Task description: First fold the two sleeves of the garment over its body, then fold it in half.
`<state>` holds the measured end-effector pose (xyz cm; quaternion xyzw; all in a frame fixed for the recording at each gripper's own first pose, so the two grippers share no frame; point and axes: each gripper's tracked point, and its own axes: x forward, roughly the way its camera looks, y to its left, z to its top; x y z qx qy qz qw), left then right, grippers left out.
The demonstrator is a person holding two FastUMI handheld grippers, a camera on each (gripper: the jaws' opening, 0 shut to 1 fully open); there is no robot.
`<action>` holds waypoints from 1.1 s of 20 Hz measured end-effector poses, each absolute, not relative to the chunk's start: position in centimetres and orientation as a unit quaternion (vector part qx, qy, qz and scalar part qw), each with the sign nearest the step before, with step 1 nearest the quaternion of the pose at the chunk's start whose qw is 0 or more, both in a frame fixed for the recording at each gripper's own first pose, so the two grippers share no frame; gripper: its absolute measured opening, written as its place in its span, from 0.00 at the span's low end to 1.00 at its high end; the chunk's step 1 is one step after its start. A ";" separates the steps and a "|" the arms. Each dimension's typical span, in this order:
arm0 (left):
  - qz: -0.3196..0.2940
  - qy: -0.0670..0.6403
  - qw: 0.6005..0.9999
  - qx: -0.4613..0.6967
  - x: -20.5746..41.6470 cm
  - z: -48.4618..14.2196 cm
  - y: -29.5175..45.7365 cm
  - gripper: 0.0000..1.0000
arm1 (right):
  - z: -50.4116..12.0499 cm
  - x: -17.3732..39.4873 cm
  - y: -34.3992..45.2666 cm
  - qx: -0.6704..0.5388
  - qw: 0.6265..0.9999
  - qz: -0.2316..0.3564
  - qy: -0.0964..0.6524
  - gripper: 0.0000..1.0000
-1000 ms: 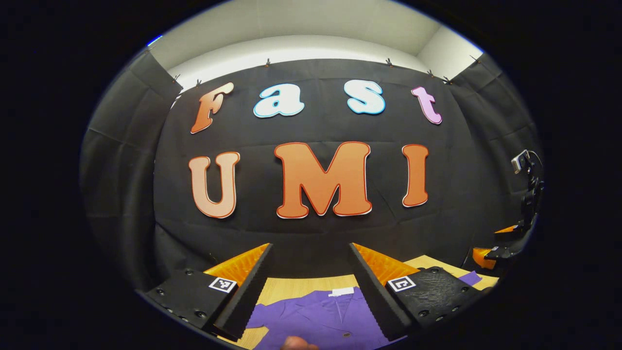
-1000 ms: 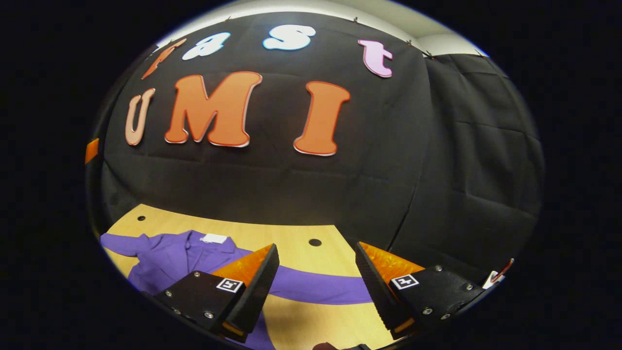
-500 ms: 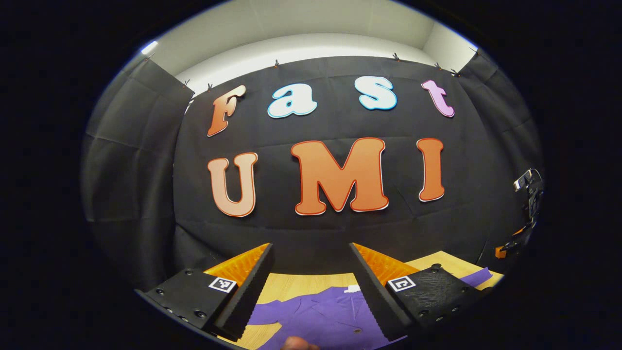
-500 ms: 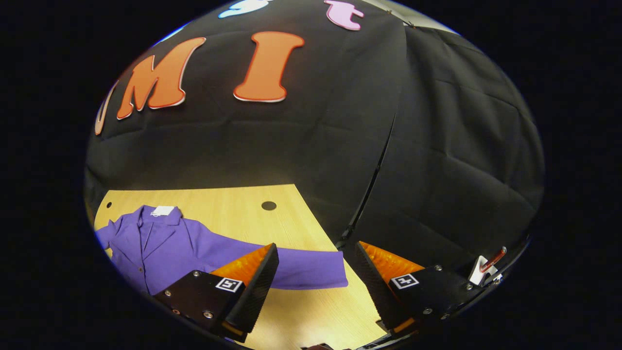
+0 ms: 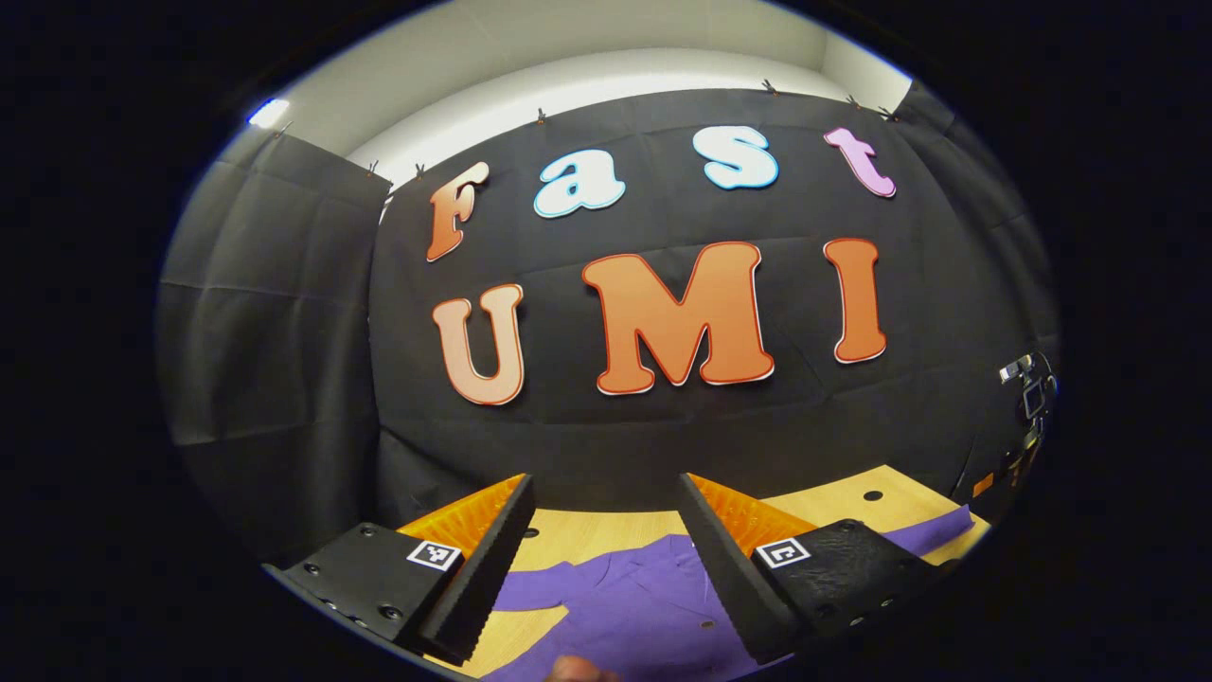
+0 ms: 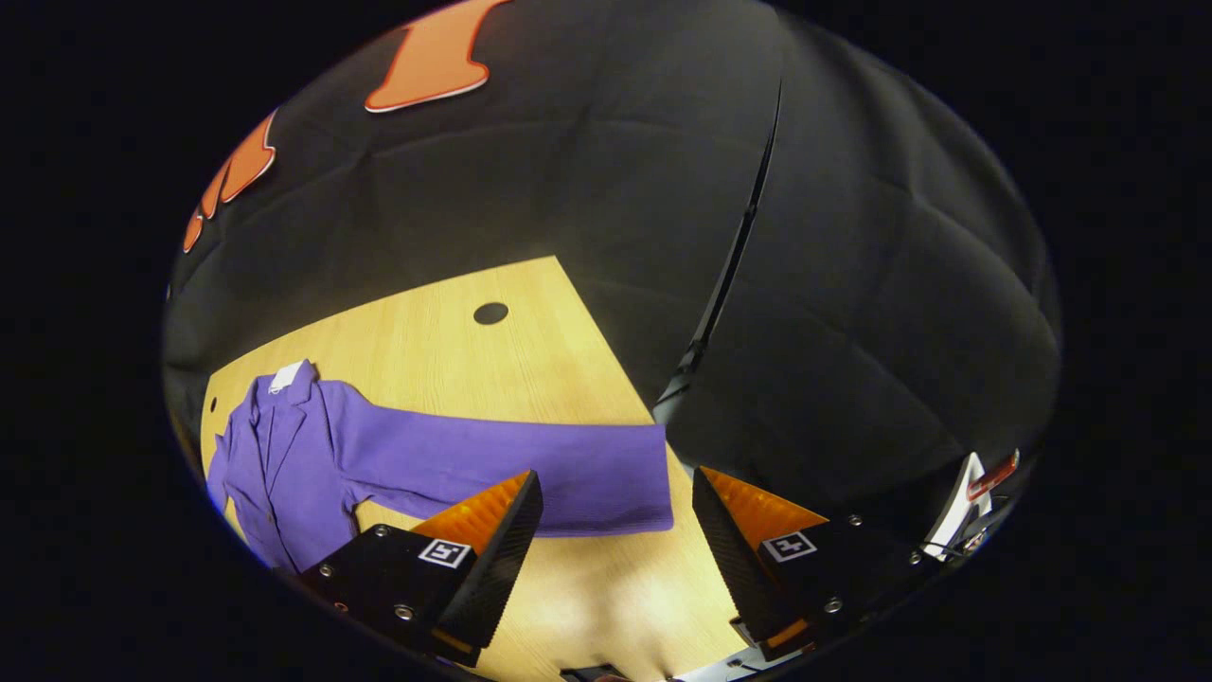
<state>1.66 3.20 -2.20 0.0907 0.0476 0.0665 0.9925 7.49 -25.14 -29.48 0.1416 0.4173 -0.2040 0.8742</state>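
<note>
First sleeve fold is being lined up: purple garment (image 6: 284, 455) lying flat on table (image 6: 445, 332) at lower left, sleeve (image 6: 568, 469) being approached by right gripper (image 6: 615, 530), left gripper (image 5: 606, 540) hovering, both spread empty; cuff pinch needed next.

I see a light wooden table (image 6: 454, 341) with a round hole (image 6: 490, 313). A purple jacket (image 6: 312, 455) lies flat on it, one sleeve (image 6: 530, 469) stretched out sideways.
</note>
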 end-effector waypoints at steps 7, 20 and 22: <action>0.077 0.070 0.989 0.108 0.1 -3.2 1.2 1.00 | -35.3 8.2 -25.9 0.212 0.818 -0.134 0.518 0.96; 0.071 0.100 0.983 0.135 -0.1 -4.1 -0.7 1.00 | -42.3 9.7 -26.7 0.262 0.755 -0.136 0.585 0.95; 0.070 0.103 0.982 0.138 0.1 -4.3 -0.8 1.00 | -42.9 9.5 -26.6 0.260 0.750 -0.140 0.592 0.95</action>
